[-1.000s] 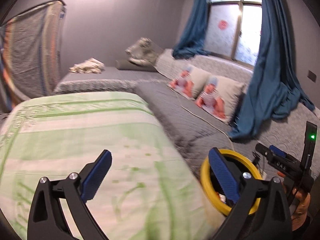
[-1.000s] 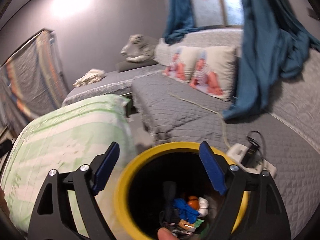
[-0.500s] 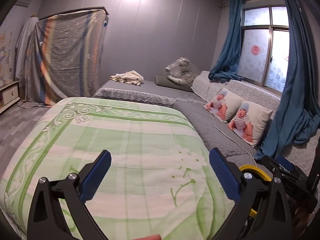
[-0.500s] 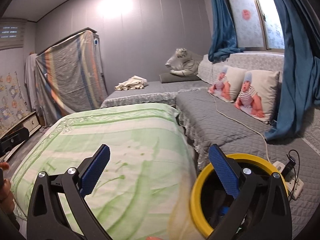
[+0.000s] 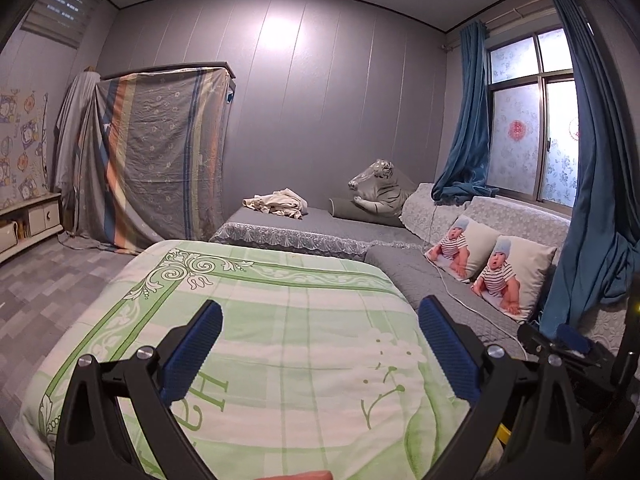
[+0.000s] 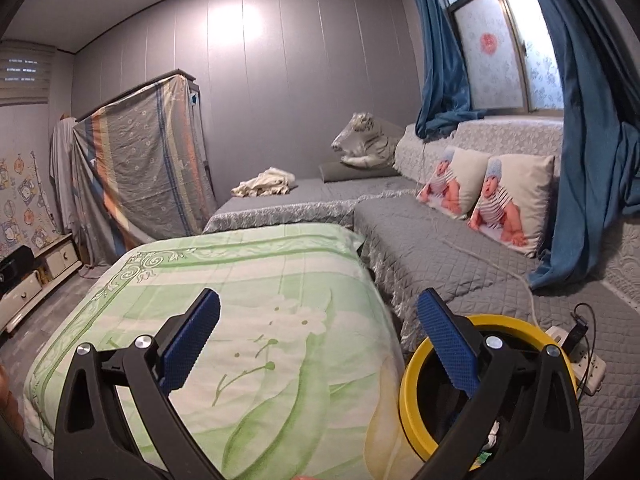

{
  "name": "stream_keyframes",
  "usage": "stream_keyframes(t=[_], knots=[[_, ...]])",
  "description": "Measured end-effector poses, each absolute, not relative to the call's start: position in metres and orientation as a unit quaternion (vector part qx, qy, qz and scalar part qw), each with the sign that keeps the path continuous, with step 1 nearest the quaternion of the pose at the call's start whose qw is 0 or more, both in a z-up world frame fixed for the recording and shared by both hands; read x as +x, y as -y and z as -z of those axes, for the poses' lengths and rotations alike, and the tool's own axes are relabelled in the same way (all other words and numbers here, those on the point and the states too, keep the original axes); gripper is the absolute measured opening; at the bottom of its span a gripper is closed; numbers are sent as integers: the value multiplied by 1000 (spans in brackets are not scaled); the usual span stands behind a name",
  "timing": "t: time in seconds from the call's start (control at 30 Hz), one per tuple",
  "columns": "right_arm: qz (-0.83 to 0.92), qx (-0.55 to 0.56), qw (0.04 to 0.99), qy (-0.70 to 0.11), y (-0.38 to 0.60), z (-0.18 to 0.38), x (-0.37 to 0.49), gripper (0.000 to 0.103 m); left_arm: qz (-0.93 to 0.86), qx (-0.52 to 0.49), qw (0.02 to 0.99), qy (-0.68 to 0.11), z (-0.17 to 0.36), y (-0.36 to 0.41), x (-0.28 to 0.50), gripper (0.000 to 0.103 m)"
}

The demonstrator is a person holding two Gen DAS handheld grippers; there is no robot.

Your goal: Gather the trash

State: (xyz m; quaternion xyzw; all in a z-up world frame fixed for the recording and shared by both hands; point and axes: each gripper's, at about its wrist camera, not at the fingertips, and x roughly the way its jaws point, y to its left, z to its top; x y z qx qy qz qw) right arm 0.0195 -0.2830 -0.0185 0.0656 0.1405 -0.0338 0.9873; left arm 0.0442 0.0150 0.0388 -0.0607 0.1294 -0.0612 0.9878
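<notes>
Left gripper (image 5: 320, 330): jaws wide, nothing between the blue pads; it looks over the green quilt (image 5: 280, 320) toward the far wall.
Right gripper (image 6: 318, 320): jaws at their widest — they have just been opening — and nothing is between them.
Yellow bin (image 6: 420, 384): low and to the right of the right gripper, just behind its right finger, standing beside the quilt's edge on the grey quilted cover (image 6: 460, 264). A little trash shows at its bottom through the rim. In the left view only a small yellow piece of it shows, low beside the right finger.
Trash to collect: I cannot see any loose piece on the quilt ahead of either gripper. A pale crumpled cloth (image 5: 276, 202) lies far ahead on the grey bed; whether it counts as trash, I cannot tell.
Step in hand: my judgement — both grippers are free, so the moment is for searching the next piece.
How to do it well: sweep the view slowly over quilt and covers, keep the jaws wide until a piece sits between the pads, and remember the bin is at the right for the drop.
Caution: a power strip (image 6: 580, 360) with cables lies just right of the bin; keep off it.
</notes>
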Motion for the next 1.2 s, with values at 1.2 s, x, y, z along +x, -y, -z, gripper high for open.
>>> stream_keyframes(t=[1.2], knots=[[33, 82, 983, -159, 273, 38, 26, 95, 73, -89, 982, -147, -15, -22, 54, 95]])
